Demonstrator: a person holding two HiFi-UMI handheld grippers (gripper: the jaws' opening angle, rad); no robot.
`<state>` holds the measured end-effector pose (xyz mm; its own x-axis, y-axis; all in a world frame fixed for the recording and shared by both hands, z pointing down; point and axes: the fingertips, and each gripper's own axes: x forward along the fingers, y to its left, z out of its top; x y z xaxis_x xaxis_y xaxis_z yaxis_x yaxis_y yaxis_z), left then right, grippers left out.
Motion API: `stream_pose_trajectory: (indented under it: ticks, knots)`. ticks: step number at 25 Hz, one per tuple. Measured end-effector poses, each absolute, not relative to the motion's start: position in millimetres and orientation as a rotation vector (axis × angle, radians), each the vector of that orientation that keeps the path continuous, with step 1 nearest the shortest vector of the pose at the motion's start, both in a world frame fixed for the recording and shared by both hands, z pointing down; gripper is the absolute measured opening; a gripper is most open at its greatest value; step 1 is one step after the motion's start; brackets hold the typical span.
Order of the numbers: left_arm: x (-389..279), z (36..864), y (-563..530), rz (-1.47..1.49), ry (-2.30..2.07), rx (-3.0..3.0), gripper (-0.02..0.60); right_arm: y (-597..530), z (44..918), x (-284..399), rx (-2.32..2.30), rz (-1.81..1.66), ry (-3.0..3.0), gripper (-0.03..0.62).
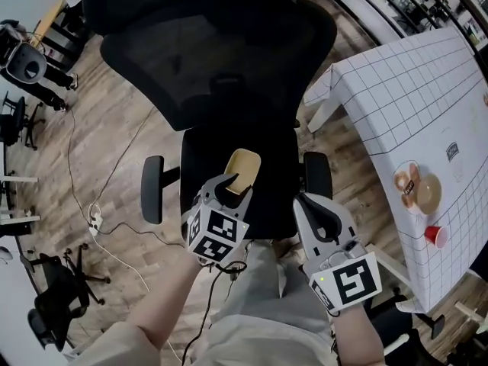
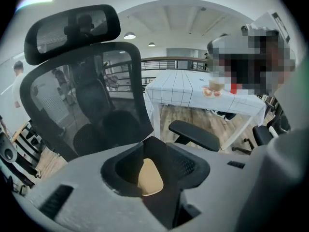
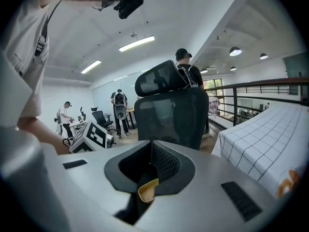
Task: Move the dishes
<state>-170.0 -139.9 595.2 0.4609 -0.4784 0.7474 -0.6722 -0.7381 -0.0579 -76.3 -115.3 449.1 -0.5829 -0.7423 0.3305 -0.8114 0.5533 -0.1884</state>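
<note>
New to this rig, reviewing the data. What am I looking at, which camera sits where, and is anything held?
No robot: a person holds tongs in each hand, the left tongs and the right tongs. The head view looks down from their head. Each gripper view looks along its own tongs. Both tongs are open and empty, aimed at a tan dish on a black chair. At the head view's right, a checked table carries more dishes and a red cup.
</note>
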Motion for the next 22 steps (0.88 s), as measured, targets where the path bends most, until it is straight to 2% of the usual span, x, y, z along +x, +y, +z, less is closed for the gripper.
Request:
stream_pose_trajectory:
  ticks: [9,22]
  knots:
    - [-176,705,-139,1.235,-0.891,2.384,0.149,-130,533,-102,1.251,0.532,-2.561,0.026]
    - [-184,865,-119,1.45,-0.803,2.288,0.141,-111,625,-98,1.205,0.618,-2.457,0.026]
